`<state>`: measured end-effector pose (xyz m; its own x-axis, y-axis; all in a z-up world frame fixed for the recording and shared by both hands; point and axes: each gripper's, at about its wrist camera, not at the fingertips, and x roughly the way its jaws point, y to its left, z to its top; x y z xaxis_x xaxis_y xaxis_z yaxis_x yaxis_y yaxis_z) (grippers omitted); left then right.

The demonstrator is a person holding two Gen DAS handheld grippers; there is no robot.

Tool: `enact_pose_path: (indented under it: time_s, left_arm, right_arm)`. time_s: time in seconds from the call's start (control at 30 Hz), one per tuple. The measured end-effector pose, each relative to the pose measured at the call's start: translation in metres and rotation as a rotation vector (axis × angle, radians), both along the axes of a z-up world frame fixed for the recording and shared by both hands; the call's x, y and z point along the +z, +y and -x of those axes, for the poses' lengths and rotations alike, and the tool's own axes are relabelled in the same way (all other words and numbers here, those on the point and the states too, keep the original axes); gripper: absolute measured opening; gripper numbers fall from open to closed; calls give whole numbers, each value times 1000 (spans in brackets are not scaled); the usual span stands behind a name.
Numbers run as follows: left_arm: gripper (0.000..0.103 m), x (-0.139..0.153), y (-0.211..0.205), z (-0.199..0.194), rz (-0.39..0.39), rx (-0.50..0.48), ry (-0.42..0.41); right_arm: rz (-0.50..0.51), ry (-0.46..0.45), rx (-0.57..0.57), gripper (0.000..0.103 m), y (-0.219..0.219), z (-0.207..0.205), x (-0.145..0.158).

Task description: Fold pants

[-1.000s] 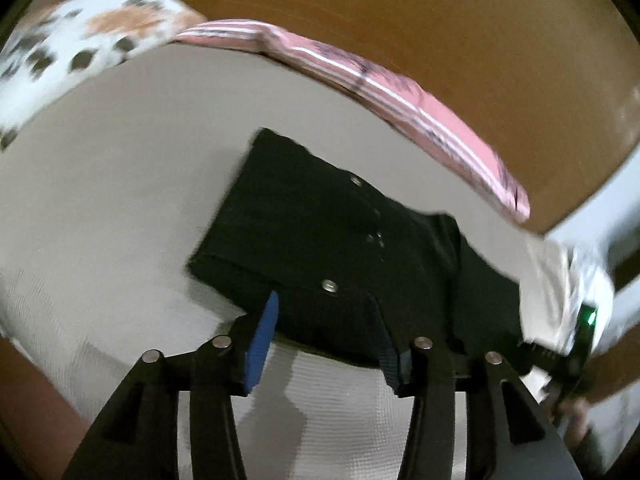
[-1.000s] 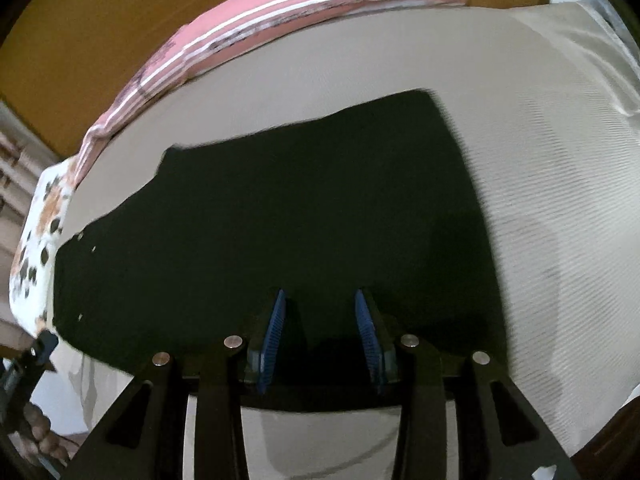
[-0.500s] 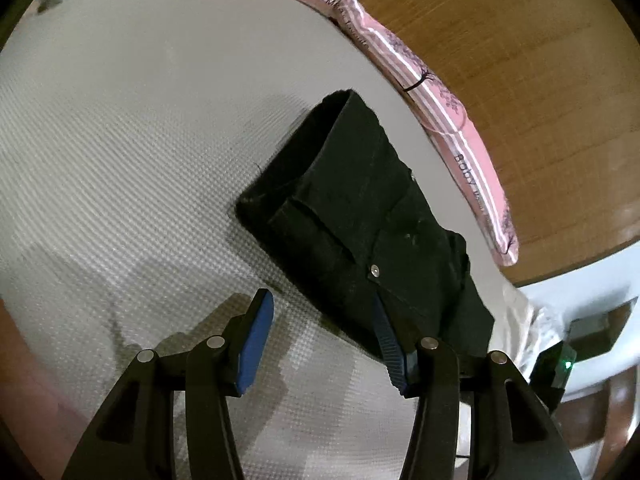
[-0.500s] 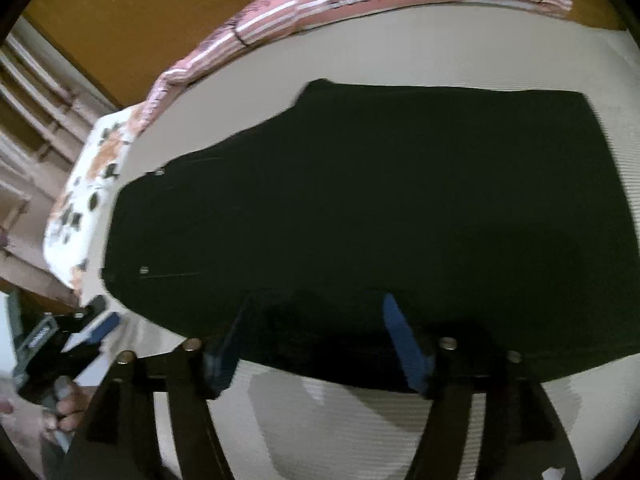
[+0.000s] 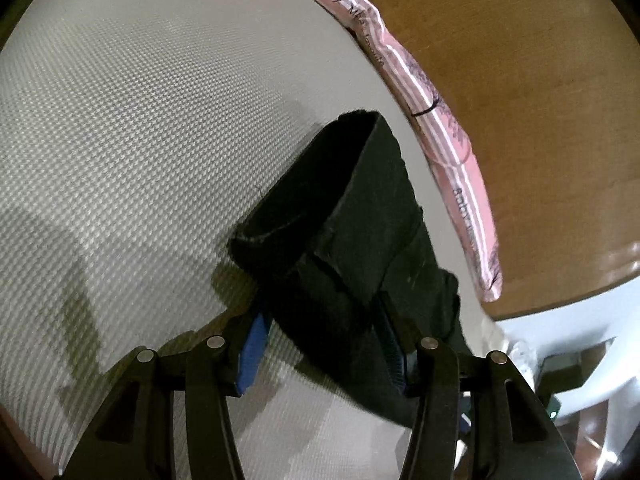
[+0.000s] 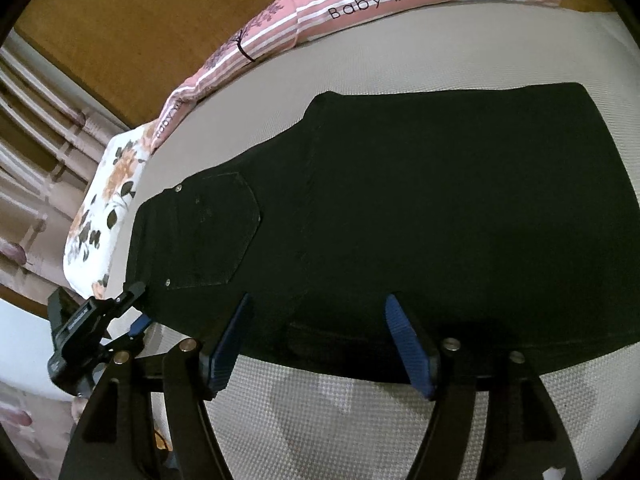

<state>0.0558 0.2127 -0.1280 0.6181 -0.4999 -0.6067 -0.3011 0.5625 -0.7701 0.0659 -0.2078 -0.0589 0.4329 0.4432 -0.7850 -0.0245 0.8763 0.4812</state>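
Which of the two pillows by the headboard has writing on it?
The pink striped pillow, printed "Baby"; the white pillow beside it shows only flowers.

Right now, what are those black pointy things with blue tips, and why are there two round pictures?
Those are tongs that a person holds, one in each hand, with no robot behind them. A small camera sits on each and looks out along its two fingers, so you get two round pictures. In the left picture, the left tongs have the waist end of the black pants between their blue pads, wide apart, not squeezing. In the right picture, the right tongs stand open at the near edge of the same pants, which lie flat on a grey bed mat. A pink striped pillow lies along the far side and a flowery pillow at the left.
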Motion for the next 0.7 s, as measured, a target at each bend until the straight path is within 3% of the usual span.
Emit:
enact_pose_path:
  time_s: [0.13, 0.33, 0.47, 0.57, 0.7]
  left_arm:
    - [52, -4, 6, -5, 30, 22, -21]
    - [52, -2, 4, -15, -24, 31, -74]
    - [32, -3, 2, -16, -65, 46, -59]
    - [28, -3, 3, -13, -54, 59, -54]
    - [26, 12, -8, -15, -144, 55, -56]
  right_arm:
    - [-9, 7, 1, 67, 0, 0, -3]
    - [-5, 6, 0, 67, 1, 0, -4]
    - [0, -1, -5, 67, -1, 0, -3]
    - [4, -4, -24, 67, -6, -1, -2]
    - [11, -6, -59, 67, -17, -1, -1]
